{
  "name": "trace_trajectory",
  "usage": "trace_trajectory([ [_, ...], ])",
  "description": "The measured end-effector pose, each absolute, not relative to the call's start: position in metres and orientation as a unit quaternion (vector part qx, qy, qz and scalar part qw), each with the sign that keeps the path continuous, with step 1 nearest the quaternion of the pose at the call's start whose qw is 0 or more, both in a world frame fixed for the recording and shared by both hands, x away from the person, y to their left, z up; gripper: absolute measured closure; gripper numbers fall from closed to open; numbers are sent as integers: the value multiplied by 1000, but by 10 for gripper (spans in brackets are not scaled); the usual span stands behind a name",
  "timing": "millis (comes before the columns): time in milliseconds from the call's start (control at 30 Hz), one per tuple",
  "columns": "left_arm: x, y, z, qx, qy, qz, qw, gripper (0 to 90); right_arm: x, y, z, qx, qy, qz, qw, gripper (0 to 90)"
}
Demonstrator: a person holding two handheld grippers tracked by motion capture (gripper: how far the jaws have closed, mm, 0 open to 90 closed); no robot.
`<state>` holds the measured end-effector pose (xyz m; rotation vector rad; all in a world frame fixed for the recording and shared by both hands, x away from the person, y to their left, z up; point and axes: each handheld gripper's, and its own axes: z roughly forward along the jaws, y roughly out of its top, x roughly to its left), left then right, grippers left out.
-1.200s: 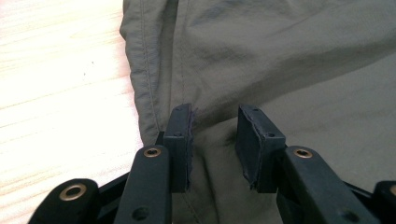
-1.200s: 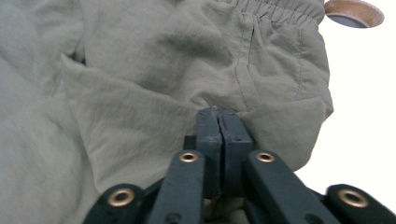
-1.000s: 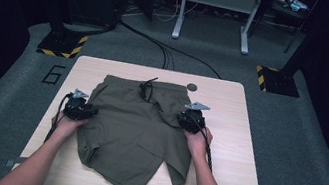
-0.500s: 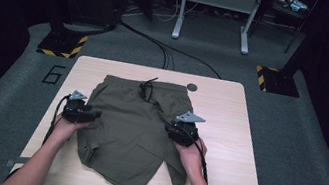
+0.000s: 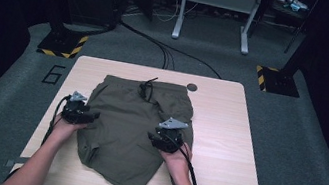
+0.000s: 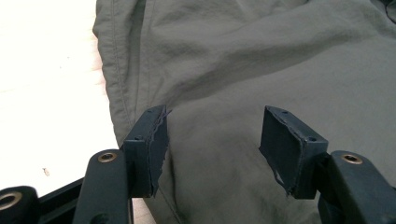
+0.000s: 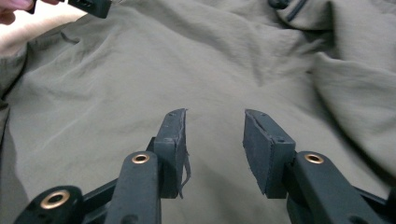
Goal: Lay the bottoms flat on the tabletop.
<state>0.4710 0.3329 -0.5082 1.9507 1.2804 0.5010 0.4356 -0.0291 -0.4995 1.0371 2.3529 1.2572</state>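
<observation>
Olive green shorts (image 5: 125,131) lie flat on the light wooden table (image 5: 226,133), waistband at the far side. My left gripper (image 5: 93,115) sits at the shorts' left edge. In the left gripper view it (image 6: 215,112) is open over the cloth (image 6: 280,56), its jaws having just been opening, nothing pinched. My right gripper (image 5: 152,137) is over the right half of the shorts, pointing left. Its jaws (image 7: 215,114) have just been opening and stand apart above the fabric (image 7: 140,70), pads not pressing on it.
A black drawstring (image 5: 145,87) lies on the waistband, and a small dark disc (image 5: 192,87) sits on the table behind it. On the floor beyond are cables (image 5: 169,53), two hazard-striped bases (image 5: 61,45) and a metal frame (image 5: 214,9).
My right gripper has moved left and nearer across the shorts, and its jaws are wider. The left gripper has stayed at the left edge and opened.
</observation>
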Motion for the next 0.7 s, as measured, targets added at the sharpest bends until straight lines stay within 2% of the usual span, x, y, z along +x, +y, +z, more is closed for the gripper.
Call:
trace_trajectory([
  [400,472,332,-511,773,487,198,354,406,429,3,-518,348,829,419,125,499],
  [533,472,332,-511,775,488,194,351,406,428,8,-526,341,837,407,134,477],
  [700,472,331,-513,786,477,196,342,407,426,9,-527,338,839,399,154,557],
])
